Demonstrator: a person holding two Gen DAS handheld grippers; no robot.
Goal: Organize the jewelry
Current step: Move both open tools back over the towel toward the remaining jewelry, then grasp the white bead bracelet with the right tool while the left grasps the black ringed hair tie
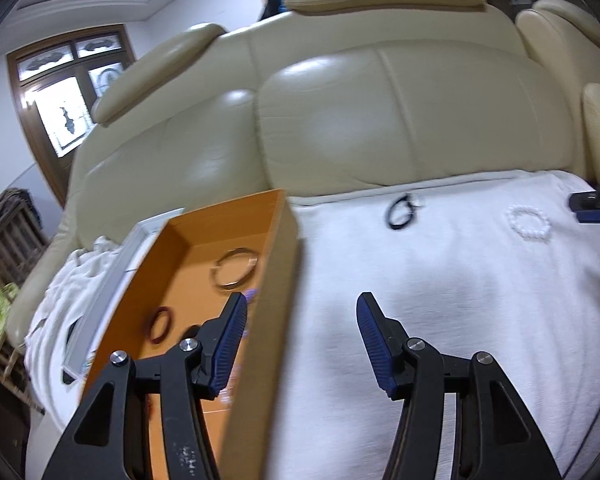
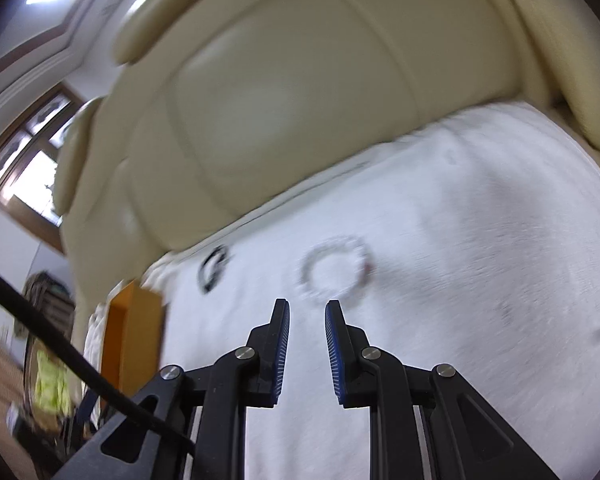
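Note:
An orange box lies on a white cloth on a beige sofa. It holds a silver bangle, a dark red ring-shaped bracelet and a small purple item. A black bracelet and a white pearl bracelet lie on the cloth. My left gripper is open and empty, straddling the box's right wall. My right gripper is open and empty, just short of the pearl bracelet; the black bracelet and the box lie to its left.
The beige sofa back rises behind the cloth. A white box lid lies left of the orange box. My right gripper shows at the right edge of the left wrist view. A black cable crosses the right wrist view.

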